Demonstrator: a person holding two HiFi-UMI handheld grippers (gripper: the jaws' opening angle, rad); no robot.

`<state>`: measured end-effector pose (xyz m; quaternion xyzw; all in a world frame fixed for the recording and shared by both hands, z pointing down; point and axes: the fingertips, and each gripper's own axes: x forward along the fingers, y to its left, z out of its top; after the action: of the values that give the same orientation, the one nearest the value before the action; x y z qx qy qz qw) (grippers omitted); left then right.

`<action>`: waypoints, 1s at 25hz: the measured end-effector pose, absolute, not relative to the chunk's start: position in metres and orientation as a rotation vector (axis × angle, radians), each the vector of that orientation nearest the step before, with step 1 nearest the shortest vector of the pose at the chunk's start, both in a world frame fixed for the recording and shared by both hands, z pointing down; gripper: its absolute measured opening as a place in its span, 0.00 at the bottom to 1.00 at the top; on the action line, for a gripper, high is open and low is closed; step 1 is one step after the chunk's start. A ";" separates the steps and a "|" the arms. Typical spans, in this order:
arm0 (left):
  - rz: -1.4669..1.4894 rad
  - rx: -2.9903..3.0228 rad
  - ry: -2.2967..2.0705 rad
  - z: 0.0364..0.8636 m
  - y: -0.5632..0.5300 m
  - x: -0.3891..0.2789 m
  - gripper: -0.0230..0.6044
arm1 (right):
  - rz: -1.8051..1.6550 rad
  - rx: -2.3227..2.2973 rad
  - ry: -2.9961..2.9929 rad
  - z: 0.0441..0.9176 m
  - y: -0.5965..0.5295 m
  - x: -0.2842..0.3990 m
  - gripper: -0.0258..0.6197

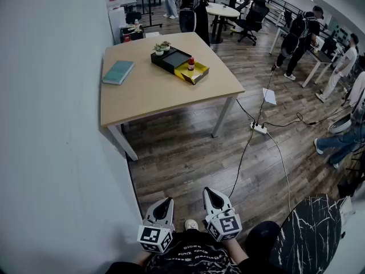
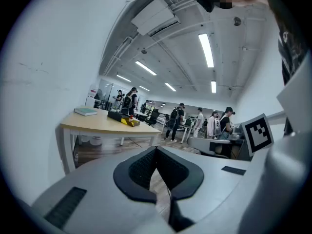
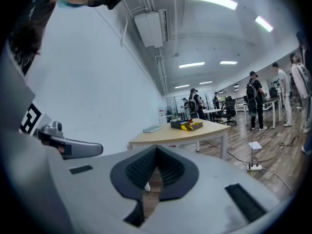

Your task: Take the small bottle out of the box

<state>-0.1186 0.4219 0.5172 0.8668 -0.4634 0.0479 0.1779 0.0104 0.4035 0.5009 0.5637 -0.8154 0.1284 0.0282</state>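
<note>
Both tongs are closed and empty. In the left gripper view, the left gripper's (image 2: 156,149) ribbed black pads meet at the tip, and the right gripper (image 3: 156,148) shows the same in its own view. Both are held close to the person's body, probably because the work is well apart from them and the table has to be walked to first.

The small red-capped bottle (image 1: 191,64) stands upright in the yellow half of the open black-and-yellow box (image 1: 179,63), near the far edge of the light wooden table with white legs (image 1: 165,96). The task looks not yet begun.

The head view lays out the tabletop from above: a teal book (image 1: 118,72) left of the box, and little potted plants (image 1: 162,48) just behind it. The gripper views see the table edge-on from low down, where the bottle (image 3: 190,120) is only a red speck, too small to tell its shape. They do settle the state of the pads, which the head view shows only from behind.
</note>
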 end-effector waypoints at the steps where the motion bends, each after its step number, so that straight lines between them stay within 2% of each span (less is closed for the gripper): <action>1: 0.129 2.439 -1.327 0.518 0.422 -0.120 0.04 | 0.386 1.747 -2.507 0.501 0.406 0.015 0.04; 8: 0.109 2.413 -1.390 0.516 0.419 -0.124 0.04 | 0.326 1.718 -2.487 0.503 0.410 0.023 0.04; 14: 0.215 2.416 -1.420 0.527 0.420 -0.118 0.04 | 0.349 1.663 -2.515 0.510 0.410 0.025 0.04; 20: 0.145 2.414 -1.360 0.522 0.423 -0.107 0.04 | 0.397 1.638 -2.530 0.514 0.408 0.027 0.05; 21: 0.137 2.417 -1.344 0.521 0.424 -0.104 0.04 | 0.405 1.635 -2.535 0.515 0.408 0.029 0.07; 22: 0.133 2.416 -1.339 0.522 0.424 -0.102 0.04 | 0.413 1.631 -2.539 0.516 0.409 0.030 0.19; 24: 0.126 2.400 -1.349 0.524 0.424 -0.100 0.06 | 0.419 1.629 -2.546 0.519 0.408 0.034 0.21; 25: 0.124 2.387 -1.345 0.526 0.423 -0.099 0.13 | 0.418 1.630 -2.549 0.519 0.408 0.037 0.26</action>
<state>-0.0990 0.4232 0.5265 0.8530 -0.4807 0.0445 0.1982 0.0367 0.4080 0.5190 0.5331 -0.8338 0.1367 0.0437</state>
